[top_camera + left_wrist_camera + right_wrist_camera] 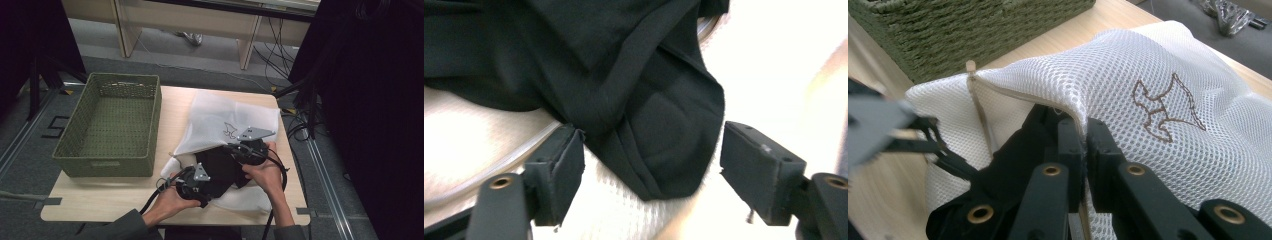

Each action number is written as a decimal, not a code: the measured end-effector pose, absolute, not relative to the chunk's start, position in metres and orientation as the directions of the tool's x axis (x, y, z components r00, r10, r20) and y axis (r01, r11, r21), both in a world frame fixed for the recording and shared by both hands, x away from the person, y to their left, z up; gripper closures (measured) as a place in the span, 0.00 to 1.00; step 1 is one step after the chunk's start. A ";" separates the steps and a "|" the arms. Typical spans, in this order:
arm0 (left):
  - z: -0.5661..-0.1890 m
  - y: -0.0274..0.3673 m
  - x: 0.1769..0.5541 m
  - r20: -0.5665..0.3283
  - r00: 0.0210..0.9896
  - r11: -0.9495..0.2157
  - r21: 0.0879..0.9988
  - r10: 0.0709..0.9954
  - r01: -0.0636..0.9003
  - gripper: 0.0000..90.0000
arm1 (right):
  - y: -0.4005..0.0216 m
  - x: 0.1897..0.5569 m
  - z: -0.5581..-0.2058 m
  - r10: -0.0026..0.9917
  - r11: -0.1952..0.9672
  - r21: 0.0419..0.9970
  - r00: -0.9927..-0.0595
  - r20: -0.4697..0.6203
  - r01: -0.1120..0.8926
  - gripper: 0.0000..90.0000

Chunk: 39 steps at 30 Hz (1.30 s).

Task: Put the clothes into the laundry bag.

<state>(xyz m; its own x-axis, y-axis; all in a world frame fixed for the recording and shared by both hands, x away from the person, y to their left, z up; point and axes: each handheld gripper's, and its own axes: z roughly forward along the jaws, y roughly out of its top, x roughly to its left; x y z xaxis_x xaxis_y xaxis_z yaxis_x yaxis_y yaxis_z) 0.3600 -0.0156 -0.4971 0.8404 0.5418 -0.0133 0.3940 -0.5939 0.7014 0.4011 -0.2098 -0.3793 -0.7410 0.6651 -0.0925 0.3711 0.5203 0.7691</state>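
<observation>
From the high view, a green woven basket (pixel 112 127) sits on the wooden table (pixel 75 200) beside a white mesh laundry bag (pixel 225 125) with a black garment (pixel 220 167) at its mouth.

In the left gripper view, the left gripper (pixel 651 175) stands wide around the garment's corner, pads apart from it.

In the right gripper view, the right gripper (pixel 1083 132) pinches the bag's zippered edge; a stitched bird emblem (pixel 1165 112) shows.

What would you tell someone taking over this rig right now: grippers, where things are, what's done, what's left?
Right gripper: shut on the rim of the white mesh bag, holding its opening up.
Left gripper: open, jaws either side of a corner of the black garment, not pressing it.
Garment lies at the bag's mouth, seemingly partly inside. Green woven basket sits beside, apparently empty.
Left, probably: regrip the garment, push it fully in, close the bag.
</observation>
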 end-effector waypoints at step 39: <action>-0.492 -0.013 0.366 0.102 0.847 -0.626 0.720 0.522 0.299 0.59 | -0.212 0.397 -0.377 0.664 0.514 0.773 -0.743 -0.083 0.373 0.97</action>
<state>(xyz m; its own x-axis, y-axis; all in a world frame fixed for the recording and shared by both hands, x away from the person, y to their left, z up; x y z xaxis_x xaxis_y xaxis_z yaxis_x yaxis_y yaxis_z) 0.3661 -0.0135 -0.4919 0.8471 0.5216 0.1020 0.2988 -0.6261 0.7202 0.3969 -0.2119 -0.3768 -0.7429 0.6642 -0.0830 0.3728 0.5136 0.7728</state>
